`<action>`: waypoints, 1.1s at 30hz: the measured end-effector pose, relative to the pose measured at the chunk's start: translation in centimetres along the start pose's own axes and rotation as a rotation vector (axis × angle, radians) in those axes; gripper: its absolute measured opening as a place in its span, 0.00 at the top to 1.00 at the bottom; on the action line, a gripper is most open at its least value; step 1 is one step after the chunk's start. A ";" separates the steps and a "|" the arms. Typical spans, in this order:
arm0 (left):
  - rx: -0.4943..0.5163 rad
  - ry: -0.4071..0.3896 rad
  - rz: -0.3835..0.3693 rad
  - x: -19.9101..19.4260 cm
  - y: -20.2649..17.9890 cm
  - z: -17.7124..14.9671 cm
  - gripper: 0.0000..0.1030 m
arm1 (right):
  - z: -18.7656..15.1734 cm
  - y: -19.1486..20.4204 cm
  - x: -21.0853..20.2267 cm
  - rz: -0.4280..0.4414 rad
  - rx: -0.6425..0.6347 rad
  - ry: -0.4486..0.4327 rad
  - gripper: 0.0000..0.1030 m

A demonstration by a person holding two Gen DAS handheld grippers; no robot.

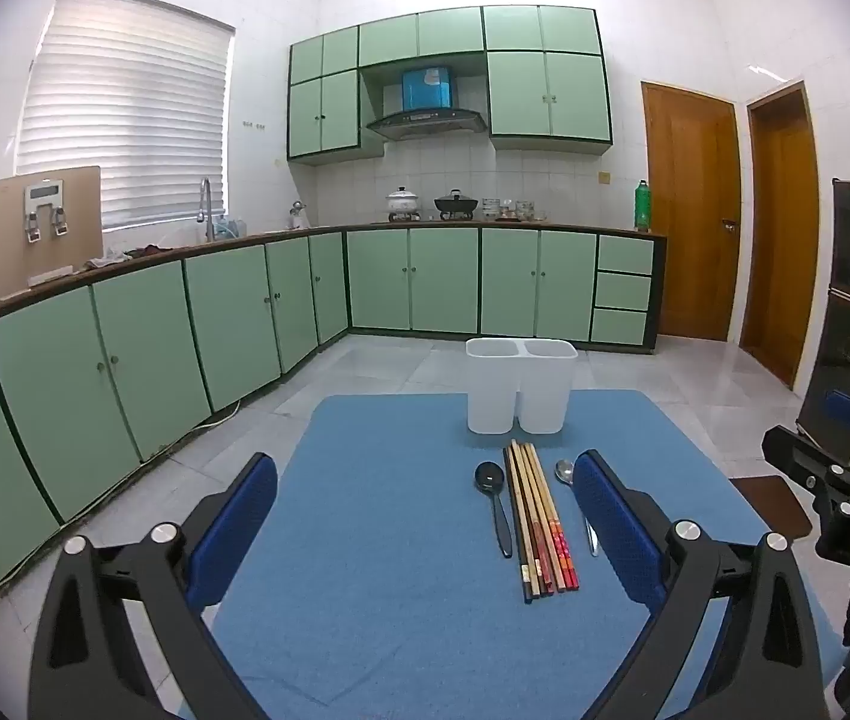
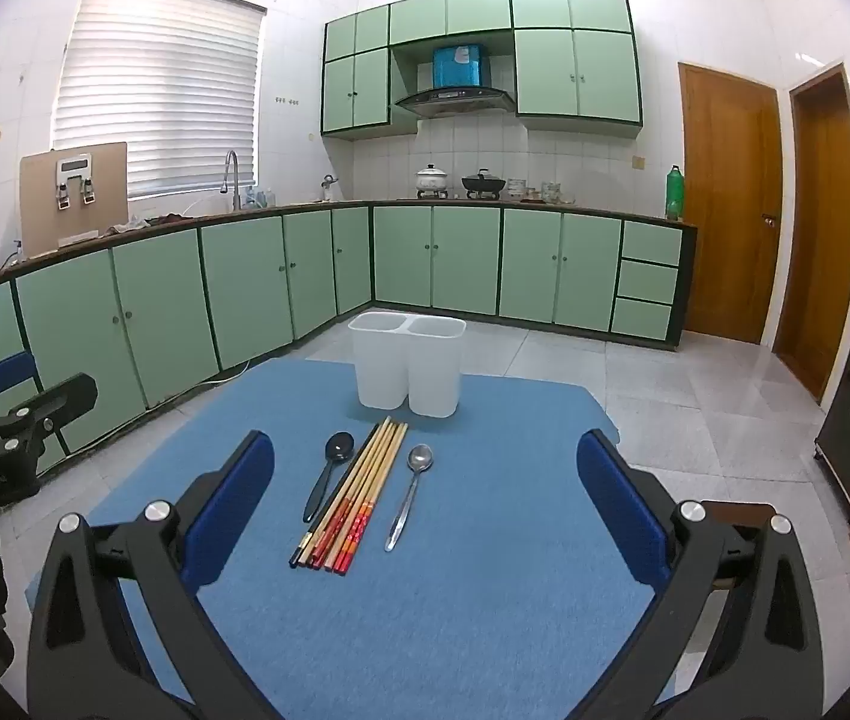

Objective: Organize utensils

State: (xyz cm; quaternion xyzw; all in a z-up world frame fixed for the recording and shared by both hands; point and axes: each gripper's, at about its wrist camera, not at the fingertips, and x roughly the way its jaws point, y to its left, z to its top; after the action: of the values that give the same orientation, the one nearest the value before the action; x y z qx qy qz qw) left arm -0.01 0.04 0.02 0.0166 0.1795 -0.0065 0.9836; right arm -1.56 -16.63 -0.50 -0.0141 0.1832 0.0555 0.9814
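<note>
Both grippers stand wide apart at the jaws and hold nothing. In the left wrist view the left gripper [image 1: 425,480] fills the lower frame above the blue mat [image 1: 395,600]; the right gripper [image 1: 832,480] shows at the right edge. In the right wrist view the right gripper [image 2: 425,468] fills the lower frame, the left gripper [image 2: 17,414] at the left edge.

On the mat, centre of frame, a bundle of chopsticks [image 2: 353,492] lies flat, a black spoon [image 2: 329,474] just to its left, a metal spoon [image 2: 410,492] just to its right, neither touching a pad. Beyond them, upright at the mat's far edge, stands a white two-compartment holder [image 2: 407,366], both compartments open at the top.
</note>
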 end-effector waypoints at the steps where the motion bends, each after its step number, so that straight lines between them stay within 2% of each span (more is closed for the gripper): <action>1: -0.007 0.000 -0.001 0.0 0.1 0.0 0.06 | 0.0 0.0 0.0 0.001 0.001 -0.001 0.05; 15: 0.001 0.000 0.005 -0.8 0.2 0.3 0.06 | -0.2 0.0 0.1 0.006 -0.004 0.003 0.05; 22: 0.000 -0.001 0.002 -1.3 1.7 0.7 0.06 | -0.2 -0.1 0.1 0.005 -0.001 0.006 0.05; 27: 0.001 0.001 0.006 -0.7 0.9 0.5 0.06 | 0.0 0.1 0.3 0.005 0.000 0.008 0.05; 33: -0.003 0.002 0.011 -0.9 2.1 0.3 0.06 | 0.0 0.0 0.3 0.006 0.002 0.010 0.05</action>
State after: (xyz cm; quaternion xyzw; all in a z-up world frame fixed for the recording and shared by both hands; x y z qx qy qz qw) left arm -0.65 2.13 0.71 0.0161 0.1802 -0.0008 0.9835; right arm -1.28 -16.59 -0.65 -0.0128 0.1884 0.0583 0.9803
